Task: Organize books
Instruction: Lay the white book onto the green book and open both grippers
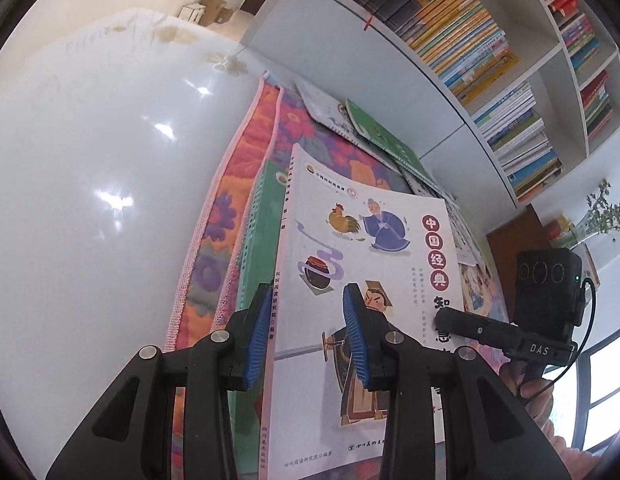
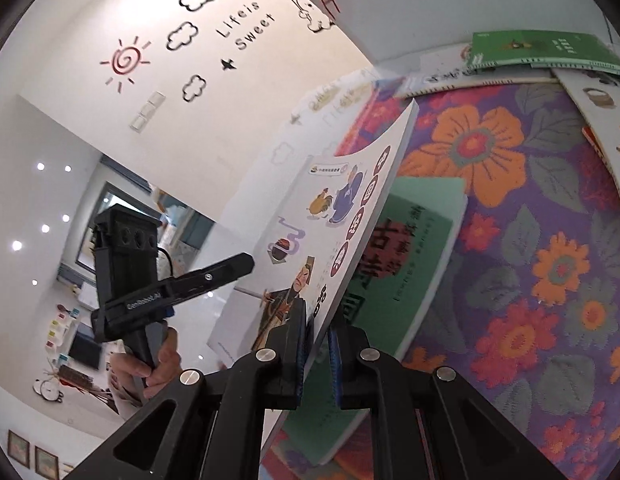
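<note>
**Left wrist and right wrist: white picture book is held over the flowered cloth**

Left wrist view: the left gripper (image 1: 308, 336) is seen from behind, with its two blue pads drawn near to each other and a narrow gap kept between them. Nothing is seen pinched in this gap. The cover and spine of the white picture book (image 1: 350, 240) are only seen beyond the pads, and whether they are touched cannot be told. A green book (image 1: 258, 232) is found just beside the white one, on the left and partly under it. Both are placed over a flowered cloth (image 1: 214, 216), which is spread on a glossy white table (image 1: 90, 160). More loose books (image 1: 366, 128) are piled at the far end of the cloth, below a full bookshelf (image 1: 510, 80). At the right, the right gripper (image 1: 444, 314) is seen with its tip laid on the edge of the white book.

Right wrist view: the right gripper (image 2: 316, 344) is closed on the edge of the white picture book (image 2: 334, 216), and the edge is clamped between the blue pads. The book is held steeply tilted above the green book (image 2: 414, 248), which lies flat on the flowered cloth (image 2: 530, 240). At the left, the left gripper (image 2: 246, 262) is carried by a hand (image 2: 162, 364), and its tip is found at the opposite edge of the white book.
</note>
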`<state>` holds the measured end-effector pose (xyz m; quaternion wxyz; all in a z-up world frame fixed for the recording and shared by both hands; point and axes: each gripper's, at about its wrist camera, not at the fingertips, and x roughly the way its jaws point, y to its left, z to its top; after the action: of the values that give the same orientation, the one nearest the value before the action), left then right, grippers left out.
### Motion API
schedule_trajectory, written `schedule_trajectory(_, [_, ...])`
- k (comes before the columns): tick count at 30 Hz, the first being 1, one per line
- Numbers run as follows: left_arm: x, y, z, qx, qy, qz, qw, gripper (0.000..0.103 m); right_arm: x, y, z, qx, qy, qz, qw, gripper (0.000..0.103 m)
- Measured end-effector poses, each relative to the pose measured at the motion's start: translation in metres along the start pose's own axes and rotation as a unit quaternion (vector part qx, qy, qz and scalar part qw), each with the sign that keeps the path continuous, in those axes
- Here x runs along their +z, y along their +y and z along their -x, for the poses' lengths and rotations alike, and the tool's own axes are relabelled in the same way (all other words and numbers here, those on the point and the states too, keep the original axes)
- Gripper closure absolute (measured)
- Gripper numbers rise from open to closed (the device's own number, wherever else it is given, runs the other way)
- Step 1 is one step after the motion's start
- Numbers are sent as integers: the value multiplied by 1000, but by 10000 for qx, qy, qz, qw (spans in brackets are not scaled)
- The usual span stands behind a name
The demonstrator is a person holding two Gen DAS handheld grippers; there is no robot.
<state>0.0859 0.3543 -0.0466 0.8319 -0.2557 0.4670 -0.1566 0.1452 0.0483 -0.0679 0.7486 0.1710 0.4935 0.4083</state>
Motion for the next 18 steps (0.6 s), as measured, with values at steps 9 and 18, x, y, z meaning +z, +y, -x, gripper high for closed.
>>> schedule_trajectory(9, [-2, -6, -9, 455, 49, -352, 9983, 67, -2, -15, -18, -186, 212, -266, 9992, 92])
schedule_trajectory(18, [-4, -4, -5, 644, -5, -424, 9970, 66, -4, -23, -22, -135, 238, -407, 9988, 91])
